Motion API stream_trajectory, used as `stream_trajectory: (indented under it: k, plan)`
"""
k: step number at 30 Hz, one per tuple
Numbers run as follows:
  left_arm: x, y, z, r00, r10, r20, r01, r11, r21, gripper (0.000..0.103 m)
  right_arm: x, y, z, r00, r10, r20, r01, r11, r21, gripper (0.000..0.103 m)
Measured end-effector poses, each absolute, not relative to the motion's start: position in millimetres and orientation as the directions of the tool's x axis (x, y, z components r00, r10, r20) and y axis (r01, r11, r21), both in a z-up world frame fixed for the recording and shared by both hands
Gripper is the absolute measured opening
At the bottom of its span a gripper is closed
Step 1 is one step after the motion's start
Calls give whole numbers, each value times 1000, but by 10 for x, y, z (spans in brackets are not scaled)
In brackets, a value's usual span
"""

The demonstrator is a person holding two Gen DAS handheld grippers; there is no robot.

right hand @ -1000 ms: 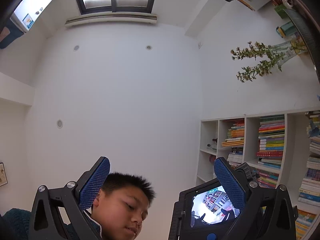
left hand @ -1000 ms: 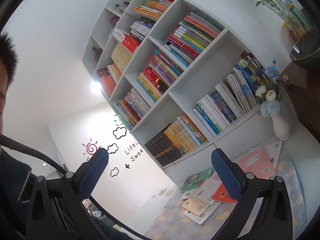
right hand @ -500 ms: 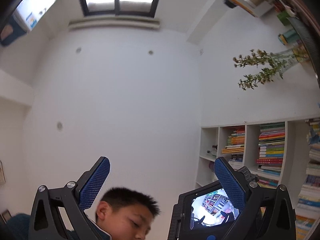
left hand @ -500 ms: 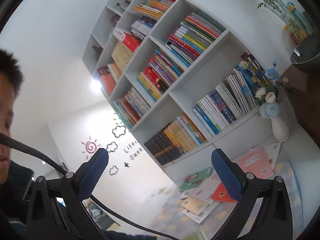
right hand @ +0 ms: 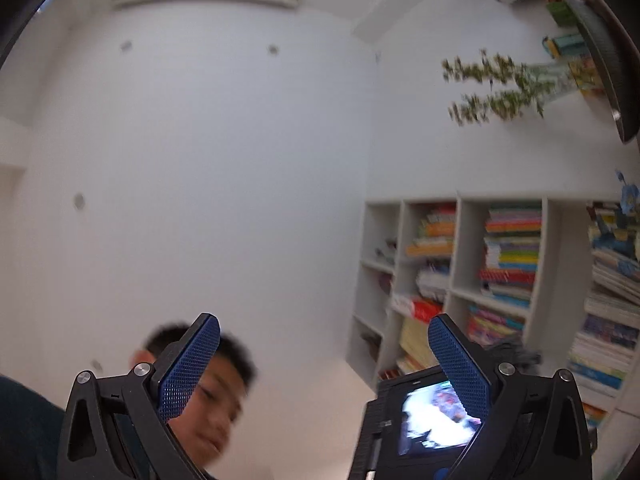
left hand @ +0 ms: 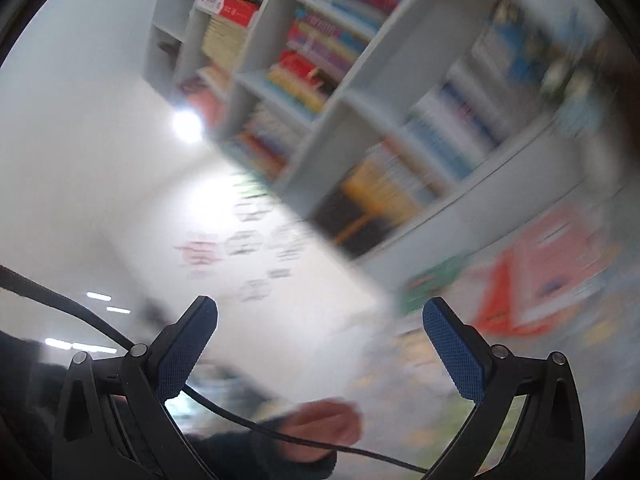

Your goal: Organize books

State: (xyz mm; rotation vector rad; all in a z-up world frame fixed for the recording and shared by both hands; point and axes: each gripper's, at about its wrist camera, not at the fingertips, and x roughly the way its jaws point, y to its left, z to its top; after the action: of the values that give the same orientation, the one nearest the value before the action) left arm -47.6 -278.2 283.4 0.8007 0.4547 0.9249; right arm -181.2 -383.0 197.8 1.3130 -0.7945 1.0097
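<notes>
The left wrist view is blurred by motion. My left gripper (left hand: 320, 328) is open with nothing between its blue pads, held in the air facing a white bookshelf (left hand: 352, 96) full of coloured books. Loose books, red, pink and green (left hand: 532, 276), lie on a patterned surface at the lower right. My right gripper (right hand: 324, 344) is open and empty too, tilted up toward the white wall; the same bookshelf (right hand: 460, 280) stands at its right. The back of the other gripper unit with its lit screen (right hand: 436, 420) sits just behind the right finger.
A person's hand (left hand: 320, 428) and a black cable (left hand: 240, 420) cross the bottom of the left view. The person's head (right hand: 208, 384) is low in the right view. A vase of green sprigs (right hand: 504, 88) and a dark rim (right hand: 604, 48) sit at upper right.
The left gripper has swung fast, blurring its view; the shelf and floor books look larger and the person's hand has come into view. The right view has tilted slightly, bringing the shelf closer.
</notes>
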Motion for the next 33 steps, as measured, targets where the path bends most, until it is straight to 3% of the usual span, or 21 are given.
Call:
stream_trajectory:
  k: [2, 4, 11, 19, 24, 27, 33]
  plan:
    - [-380, -2681, 2747, 464, 883, 72, -548, 222, 806, 103, -1723, -3741, 1941, 392, 132, 910, -912, -78, 404, 103]
    - [-343, -2606, 2748, 479, 877, 51, -544, 250, 801, 103, -1693, -3651, 1924, 398, 122, 909, -909, -85, 409, 103]
    - [-395, -2133, 2958, 560, 808, -183, -540, 523, 659, 103, -1754, -3228, 2385, 370, 302, 878, -929, 104, 356, 103]
    - [-337, -1608, 2934, 719, 482, -501, -255, 853, 454, 103, -1889, -2558, 2859, 303, 544, 783, -947, 264, 183, 103]
    - [-435, -1245, 2964, 753, 344, -560, -161, 923, 350, 103, -1893, -2207, 2942, 254, 587, 769, -966, 189, 175, 103]
    - [-543, -941, 2999, 751, 322, -577, -201, 943, 265, 103, -1982, -1952, 2999, 229, 610, 758, -973, 148, 174, 103]
    - [-729, -518, 3115, 797, 79, -599, -32, 996, 88, 103, -2155, -1472, 3200, 162, 691, 705, -987, 110, 119, 103]
